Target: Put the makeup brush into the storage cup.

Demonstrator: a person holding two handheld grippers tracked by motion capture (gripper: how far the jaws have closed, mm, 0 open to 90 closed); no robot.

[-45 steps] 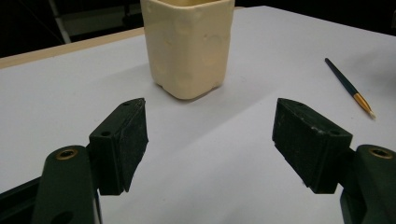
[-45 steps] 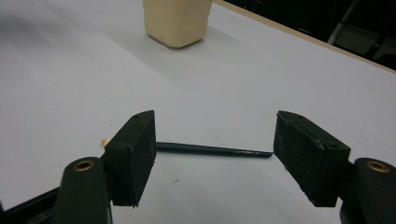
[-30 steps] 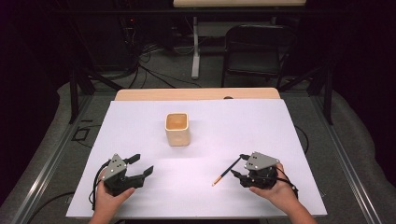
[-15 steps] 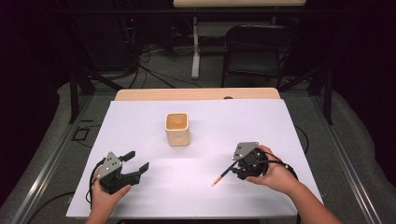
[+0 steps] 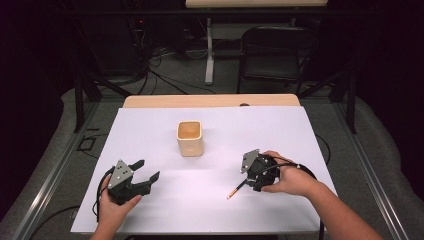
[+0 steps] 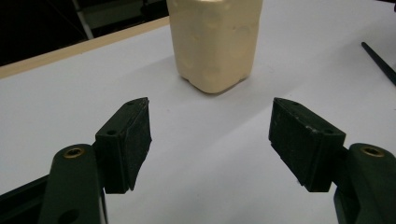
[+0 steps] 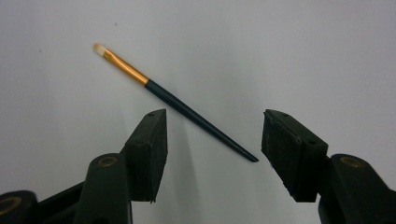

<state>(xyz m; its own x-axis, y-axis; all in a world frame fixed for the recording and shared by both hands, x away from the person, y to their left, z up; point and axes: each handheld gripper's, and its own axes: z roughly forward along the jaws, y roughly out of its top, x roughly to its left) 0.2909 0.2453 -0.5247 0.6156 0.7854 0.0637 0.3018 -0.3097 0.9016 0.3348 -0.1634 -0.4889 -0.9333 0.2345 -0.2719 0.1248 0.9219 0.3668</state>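
Right gripper view: paintbrush [image 7: 173, 99] between tool [image 7: 212, 154] jaws (apart).

The high view looks forward and down from above the person's side of the table [image 5: 300, 130], far enough off to take in the whole white top, the floor and a chair [image 5: 272, 55] behind. The left gripper view sits low and close to the table, facing along its jaws toward the cream cup [image 6: 215, 42], which the high view also shows at mid-table. The right gripper view looks steeply down, very near, at a paintbrush [image 7: 173, 100]; the high view shows the same paintbrush by the right gripper [image 5: 252, 182].
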